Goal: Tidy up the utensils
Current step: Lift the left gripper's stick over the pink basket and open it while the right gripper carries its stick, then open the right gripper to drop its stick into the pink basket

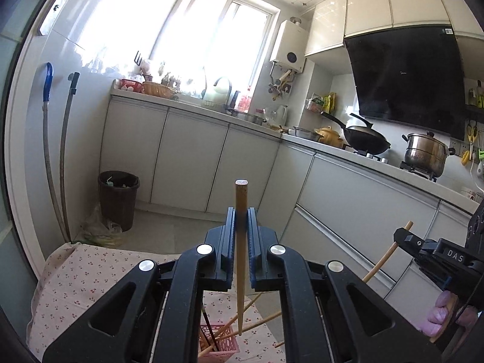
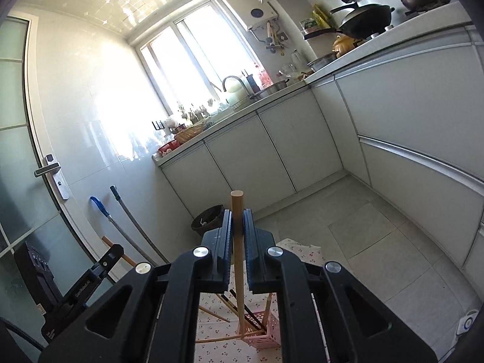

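we find the left claw [image 1: 241, 220] clenched on a wooden chopstick [image 1: 241, 257], which stands near upright between the pads, blunt end up, tapered tip down over the pink basket [image 1: 225, 345]. the right claw [image 2: 237, 220] is likewise clenched on a second wooden chopstick [image 2: 238, 260], its lower end reaching into the pink basket [image 2: 263, 334].

legible writing: "das" on the right claw body as seen from the left wrist view [image 1: 453, 255]; "genrobot.ai" on the left claw body as seen from the right wrist view [image 2: 83, 286]. the range hood [image 1: 405, 81] carries a faint logo and a small sticker we cannot read.

the basket sits low and near in both views, on a cherry-print cloth [image 1: 75, 275] that covers the bench. several chopsticks, light and dark, lean at mixed angles inside the basket, and loose chopsticks [image 2: 216, 339] lie on the cloth just beside it.

edges and room: the cloth's far edge drops to a tiled floor [image 2: 348, 220]. beyond it we note open floor between the bench and the grey cabinets [image 1: 187, 157]. a dark waste bin [image 1: 118, 196] stands at the far left by the wall, with two long handles [image 1: 56, 157] leaning beside it. the two claws are well apart, the right one at the right edge of the left wrist view.
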`<state>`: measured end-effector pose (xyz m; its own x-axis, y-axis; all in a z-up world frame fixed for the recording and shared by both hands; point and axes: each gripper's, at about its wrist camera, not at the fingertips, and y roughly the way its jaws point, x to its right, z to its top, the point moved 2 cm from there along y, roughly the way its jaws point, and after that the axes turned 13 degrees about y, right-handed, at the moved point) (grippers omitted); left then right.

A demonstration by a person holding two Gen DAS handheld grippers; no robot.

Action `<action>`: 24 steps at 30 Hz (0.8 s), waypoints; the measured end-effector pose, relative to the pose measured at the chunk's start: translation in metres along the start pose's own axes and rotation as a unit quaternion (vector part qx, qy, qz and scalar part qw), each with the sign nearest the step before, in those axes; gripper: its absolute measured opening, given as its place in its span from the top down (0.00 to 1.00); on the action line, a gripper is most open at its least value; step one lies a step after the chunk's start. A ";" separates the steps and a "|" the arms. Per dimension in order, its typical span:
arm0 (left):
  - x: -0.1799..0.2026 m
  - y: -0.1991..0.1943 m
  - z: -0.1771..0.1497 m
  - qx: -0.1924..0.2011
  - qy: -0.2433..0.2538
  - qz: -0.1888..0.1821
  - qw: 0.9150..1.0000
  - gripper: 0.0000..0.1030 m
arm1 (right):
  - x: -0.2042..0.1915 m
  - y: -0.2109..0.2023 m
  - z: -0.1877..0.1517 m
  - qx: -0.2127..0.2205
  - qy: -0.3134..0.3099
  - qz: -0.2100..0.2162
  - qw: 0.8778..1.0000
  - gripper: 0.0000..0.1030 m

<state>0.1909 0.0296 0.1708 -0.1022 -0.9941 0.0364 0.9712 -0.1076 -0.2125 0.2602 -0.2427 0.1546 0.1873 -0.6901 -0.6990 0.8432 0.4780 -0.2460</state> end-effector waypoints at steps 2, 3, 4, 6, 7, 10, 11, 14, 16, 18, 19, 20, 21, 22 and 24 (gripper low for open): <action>-0.002 0.018 -0.012 -0.017 0.004 0.010 1.000 0.93 | 0.002 0.012 -0.005 -0.010 0.001 -0.006 1.000 0.93; -0.003 0.028 -0.020 -0.032 0.004 0.012 0.999 0.92 | 0.003 0.015 -0.007 -0.014 0.001 -0.008 1.000 0.93; -0.005 0.040 -0.030 -0.048 0.000 0.015 0.999 0.86 | 0.004 0.020 -0.009 -0.019 0.001 -0.011 1.000 0.93; -0.014 0.049 -0.048 -0.067 -0.014 0.032 0.997 0.70 | 0.003 0.028 -0.014 -0.028 0.000 -0.014 1.000 0.93; -0.018 0.049 -0.054 -0.069 -0.020 0.037 0.997 0.69 | 0.003 0.030 -0.016 -0.031 -0.002 -0.016 0.999 0.93; -0.026 0.039 -0.053 -0.066 -0.023 0.048 0.996 0.69 | 0.001 0.038 -0.022 -0.037 -0.007 -0.020 0.999 0.93; -0.028 0.033 -0.051 -0.060 -0.022 0.053 0.997 0.66 | 0.000 0.040 -0.023 -0.038 -0.007 -0.021 0.999 0.93; -0.034 0.017 -0.045 -0.041 -0.026 0.061 0.997 0.61 | -0.003 0.046 -0.029 -0.044 -0.007 -0.018 0.999 0.93; -0.039 0.011 -0.040 -0.036 -0.030 0.063 0.997 0.60 | -0.007 0.048 -0.031 -0.045 -0.011 -0.019 0.999 0.93; -0.044 0.006 -0.038 -0.037 -0.034 0.066 0.997 0.59 | -0.010 0.051 -0.034 -0.045 -0.015 -0.020 0.999 0.93; -0.046 0.006 -0.037 -0.038 -0.037 0.066 0.996 0.58 | -0.011 0.052 -0.035 -0.045 -0.017 -0.021 0.999 0.93; -0.049 0.005 -0.037 -0.038 -0.041 0.066 0.996 0.57 | -0.012 0.055 -0.037 -0.045 -0.018 -0.023 0.999 0.93; -0.051 0.005 -0.038 -0.039 -0.045 0.065 0.996 0.56 | -0.012 0.057 -0.038 -0.045 -0.018 -0.024 0.999 0.93; -0.053 0.005 -0.039 -0.042 -0.048 0.065 0.996 0.56 | -0.011 0.059 -0.039 -0.045 -0.018 -0.026 0.998 0.93; -0.055 0.006 -0.040 -0.044 -0.049 0.068 0.996 0.54 | -0.010 0.066 -0.042 -0.044 -0.017 -0.033 0.998 0.93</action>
<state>0.1937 0.0835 0.1284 0.0539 -0.9939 0.0960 0.9514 0.0219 -0.3071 0.2930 -0.1813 0.1176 0.1519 -0.7389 -0.6564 0.8066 0.4765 -0.3498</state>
